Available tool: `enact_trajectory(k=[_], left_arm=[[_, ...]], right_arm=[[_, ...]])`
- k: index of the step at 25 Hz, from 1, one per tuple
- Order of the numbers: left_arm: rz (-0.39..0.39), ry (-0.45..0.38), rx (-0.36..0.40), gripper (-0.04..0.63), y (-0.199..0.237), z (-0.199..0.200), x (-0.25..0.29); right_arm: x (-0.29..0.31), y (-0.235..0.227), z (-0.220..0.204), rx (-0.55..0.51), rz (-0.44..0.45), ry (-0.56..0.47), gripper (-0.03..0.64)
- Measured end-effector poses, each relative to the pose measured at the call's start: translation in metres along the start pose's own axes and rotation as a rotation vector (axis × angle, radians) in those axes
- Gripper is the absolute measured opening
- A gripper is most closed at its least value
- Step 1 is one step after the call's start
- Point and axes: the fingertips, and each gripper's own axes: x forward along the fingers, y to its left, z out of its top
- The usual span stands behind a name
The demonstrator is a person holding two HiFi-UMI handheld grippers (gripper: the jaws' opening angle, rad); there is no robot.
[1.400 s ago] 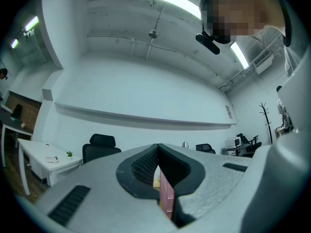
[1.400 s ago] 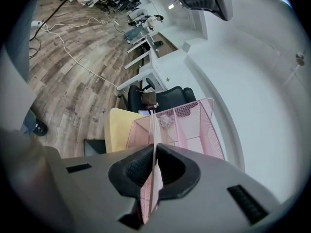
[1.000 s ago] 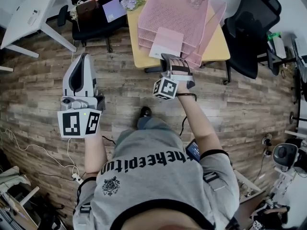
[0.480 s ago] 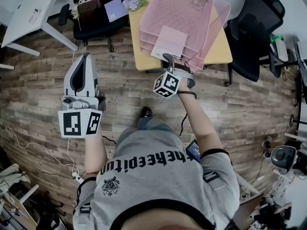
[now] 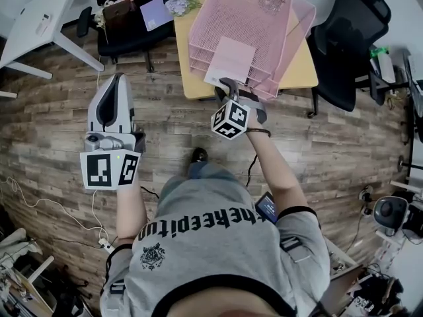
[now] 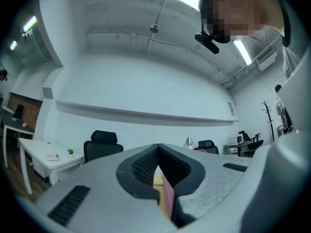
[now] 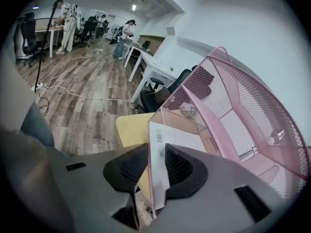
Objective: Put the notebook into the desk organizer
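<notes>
The far end of the desk organizer (image 5: 254, 18) runs off the head view's top edge. Between the closed jaws of the left gripper (image 6: 158, 152) only a pink sliver (image 6: 168, 203) shows, perhaps that organizer; the rest is hidden.

The pink desk organizer (image 5: 264, 18) stands at the yellow table's (image 5: 299, 71) near edge, the notebook (image 5: 228, 57) in its front. The right gripper's (image 5: 229, 83) jaws have just been opening around the notebook's near end.
</notes>
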Motion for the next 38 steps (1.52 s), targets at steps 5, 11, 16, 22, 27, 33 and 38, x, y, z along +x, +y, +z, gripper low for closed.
enact_trajectory(k=[5, 11, 16, 22, 27, 33, 38], left_arm=[[-0.008, 0.003, -0.006, 0.003, -0.002, -0.003, 0.003], [0.0, 0.002, -0.003, 0.003, 0.0, -0.002, 0.003], [0.006, 0.002, 0.002, 0.003, 0.001, -0.001, 0.002], [0.017, 0.007, 0.004, 0.003, 0.008, 0.0, 0.002], [0.024, 0.009, 0.003, 0.003, 0.009, -0.001, -0.002], [0.026, 0.003, 0.005, 0.003, 0.009, 0.002, -0.014], [0.007, -0.001, 0.006, 0.003, 0.009, 0.007, -0.024]], right_arm=[[-0.004, -0.002, 0.006, -0.06, -0.023, -0.014, 0.03], [0.001, -0.013, 0.0, -0.111, -0.088, 0.023, 0.015], [0.009, -0.028, -0.005, -0.112, -0.154, 0.065, 0.015], [0.015, -0.033, -0.007, -0.091, -0.177, 0.093, 0.015], [0.015, -0.034, -0.006, -0.025, -0.165, 0.091, 0.015], [0.011, -0.025, -0.002, 0.145, -0.101, 0.053, 0.015], [-0.002, -0.023, 0.005, 0.333, -0.087, 0.01, 0.015]])
